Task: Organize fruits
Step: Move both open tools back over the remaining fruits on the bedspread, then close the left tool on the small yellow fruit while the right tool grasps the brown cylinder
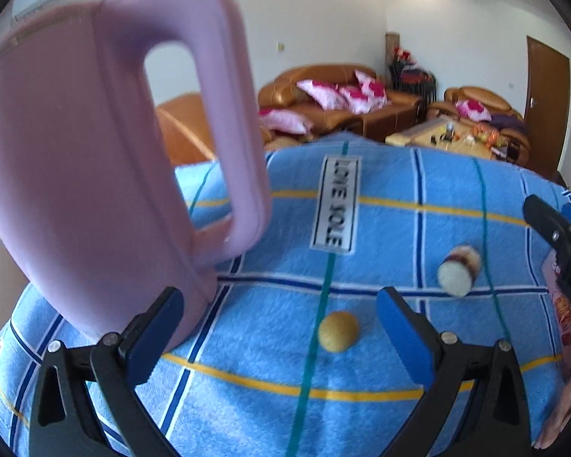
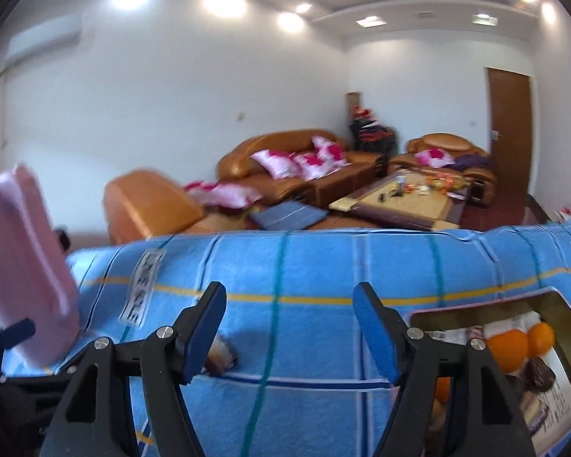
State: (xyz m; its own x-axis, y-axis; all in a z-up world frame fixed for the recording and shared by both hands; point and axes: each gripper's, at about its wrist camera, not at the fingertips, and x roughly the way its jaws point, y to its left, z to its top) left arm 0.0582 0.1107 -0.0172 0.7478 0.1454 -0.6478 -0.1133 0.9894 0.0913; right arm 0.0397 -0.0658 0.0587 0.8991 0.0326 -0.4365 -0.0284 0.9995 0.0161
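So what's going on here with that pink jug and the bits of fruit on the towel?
A person holds a two-finger tool in each hand over a blue checked towel. The left tool is wide open, with the tilted pink jug against its left finger. A small yellow fruit and a cut fruit piece lie loose on the towel. The right tool is open and empty, beside a box holding oranges.

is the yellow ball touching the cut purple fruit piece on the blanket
Apart. The left wrist view shows the yellow ball and the cut purple fruit piece with a clear strip of blue blanket between them.
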